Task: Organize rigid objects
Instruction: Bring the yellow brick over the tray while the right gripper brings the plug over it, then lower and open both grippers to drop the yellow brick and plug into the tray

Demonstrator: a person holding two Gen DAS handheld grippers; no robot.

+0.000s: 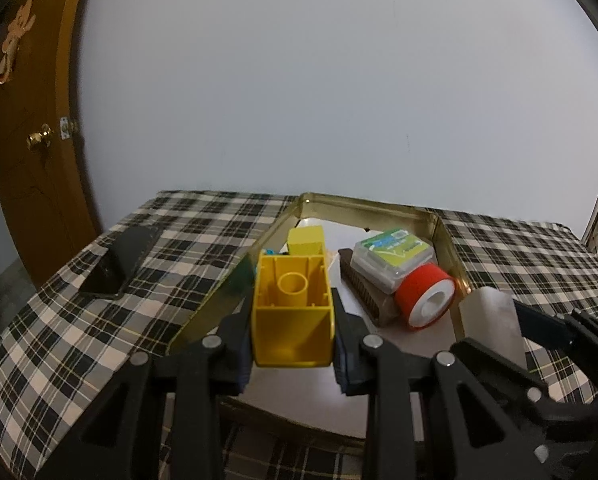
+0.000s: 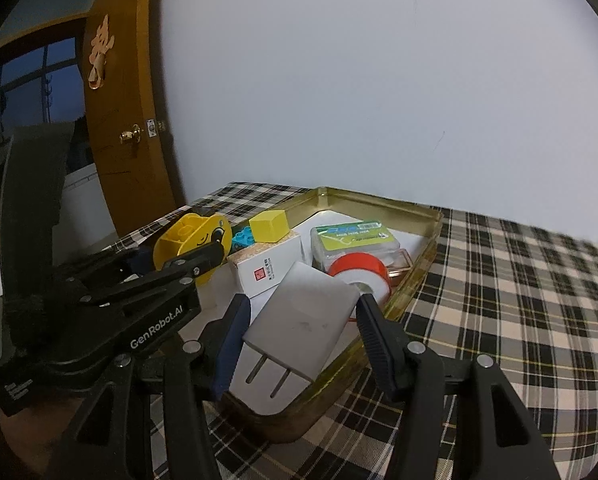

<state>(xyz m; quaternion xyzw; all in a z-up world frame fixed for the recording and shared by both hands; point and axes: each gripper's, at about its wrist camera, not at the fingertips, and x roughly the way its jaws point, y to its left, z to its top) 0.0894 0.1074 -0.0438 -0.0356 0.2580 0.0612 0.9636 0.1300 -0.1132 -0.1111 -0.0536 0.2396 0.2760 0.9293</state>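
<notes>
Left gripper (image 1: 293, 336) grips yellow block (image 1: 293, 312); right gripper (image 2: 299, 344) grips charger (image 2: 299, 328), prongs visible.

both grippers side by side, left gripper (image 1: 293, 344) and right gripper (image 2: 299, 336) each clamped on something

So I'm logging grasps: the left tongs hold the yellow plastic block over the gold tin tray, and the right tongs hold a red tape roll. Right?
Not quite. The right tongs hold a grey plug adapter, as the right wrist view shows; the red tape roll lies in the gold tin tray. The left tongs do hold the yellow plastic block over the tray.
</notes>
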